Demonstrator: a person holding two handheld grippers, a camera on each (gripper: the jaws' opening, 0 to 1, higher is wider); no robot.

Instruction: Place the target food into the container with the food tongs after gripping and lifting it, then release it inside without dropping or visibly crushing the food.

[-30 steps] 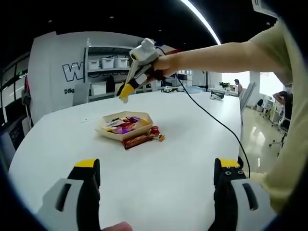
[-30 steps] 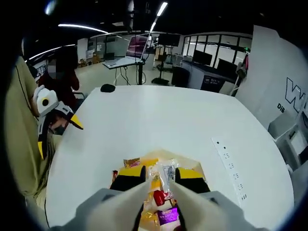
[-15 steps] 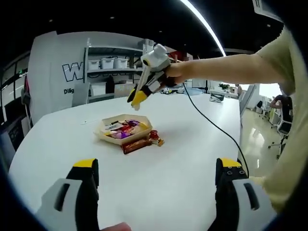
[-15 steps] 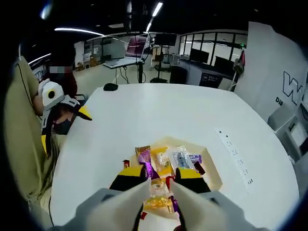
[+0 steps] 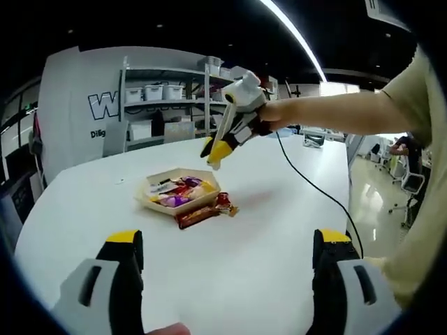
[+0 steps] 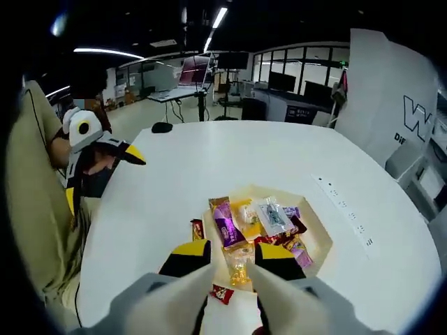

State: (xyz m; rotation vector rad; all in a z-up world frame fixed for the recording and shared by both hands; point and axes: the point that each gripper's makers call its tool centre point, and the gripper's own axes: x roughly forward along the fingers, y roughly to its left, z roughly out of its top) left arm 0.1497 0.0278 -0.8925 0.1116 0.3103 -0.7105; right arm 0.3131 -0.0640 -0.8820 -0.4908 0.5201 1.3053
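Hovering my right gripper (image 5: 218, 151) over the snack tray (image 6: 316, 246) on the desk (image 5: 265, 230), jaws narrow, grip contents unclear, left gripper (image 5: 227, 244) jaws wide, empty.

One tray (image 6: 318, 241), perhaps nine snacks (image 6: 225, 225)

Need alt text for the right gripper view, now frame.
The right gripper, yellow-tipped jaws nearly closed, hangs above a shallow beige tray of wrapped snacks on a white table. A small red wrapped candy and a brown snack bar lie on the table beside the tray. At left the left gripper is held near the table edge.
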